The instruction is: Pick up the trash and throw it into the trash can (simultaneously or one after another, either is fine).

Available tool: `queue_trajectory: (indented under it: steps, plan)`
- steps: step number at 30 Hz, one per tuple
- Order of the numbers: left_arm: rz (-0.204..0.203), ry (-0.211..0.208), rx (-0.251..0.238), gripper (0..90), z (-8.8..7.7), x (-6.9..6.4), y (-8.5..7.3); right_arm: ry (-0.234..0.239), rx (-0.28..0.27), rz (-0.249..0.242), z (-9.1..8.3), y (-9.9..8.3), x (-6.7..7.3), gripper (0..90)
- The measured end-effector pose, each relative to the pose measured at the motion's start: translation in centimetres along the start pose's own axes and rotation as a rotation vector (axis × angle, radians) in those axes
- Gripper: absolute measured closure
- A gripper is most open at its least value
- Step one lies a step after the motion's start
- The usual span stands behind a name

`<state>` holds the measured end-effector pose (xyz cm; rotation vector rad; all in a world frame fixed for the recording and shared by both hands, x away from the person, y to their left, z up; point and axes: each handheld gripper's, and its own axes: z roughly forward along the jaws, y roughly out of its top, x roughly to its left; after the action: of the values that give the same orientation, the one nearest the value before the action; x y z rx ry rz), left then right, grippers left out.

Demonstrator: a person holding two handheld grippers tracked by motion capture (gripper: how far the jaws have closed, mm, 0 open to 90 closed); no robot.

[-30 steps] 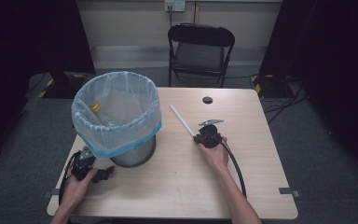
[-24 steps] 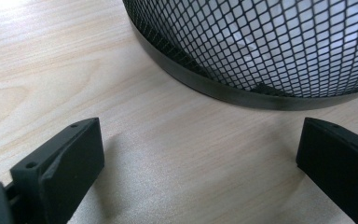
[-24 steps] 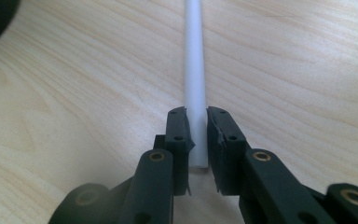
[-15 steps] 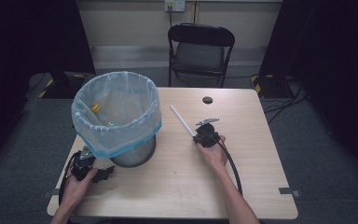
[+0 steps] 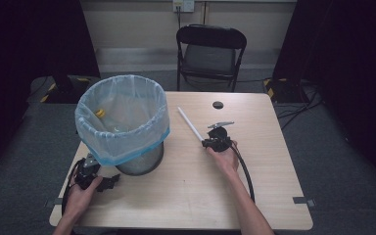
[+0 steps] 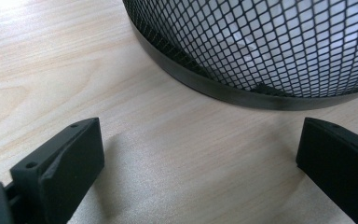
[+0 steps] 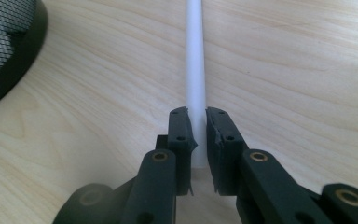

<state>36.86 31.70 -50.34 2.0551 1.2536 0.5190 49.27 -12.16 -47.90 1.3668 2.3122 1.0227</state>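
My right gripper [image 7: 196, 122] pinches the white tube [image 7: 196, 70] at frame centre, which runs up along the table [image 7: 284, 70]; my left gripper [image 6: 200, 154] stands spread wide below the mesh bin [image 6: 270, 42].

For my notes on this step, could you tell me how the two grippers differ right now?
The left gripper has its jaws wide apart with nothing between them, beside the bin; the right gripper is shut on the white tube. Both sit low over the table.
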Motion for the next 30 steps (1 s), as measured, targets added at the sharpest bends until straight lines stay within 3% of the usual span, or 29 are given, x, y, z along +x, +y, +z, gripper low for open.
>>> queue_trajectory:
  steps: [14,22,30]
  plan:
    - [0.004,0.000,0.003,0.3,0.0,0.0,0.0,0.050,-0.094,0.009,-1.0,0.5,0.3,81.1]
    - [0.000,0.000,0.000,0.3,0.0,0.0,0.0,0.025,-0.162,0.027,-1.7,0.9,0.4,81.2]
    - [0.000,0.000,0.000,0.3,0.0,0.0,0.0,0.039,-0.214,0.020,-2.4,1.6,0.7,81.1]
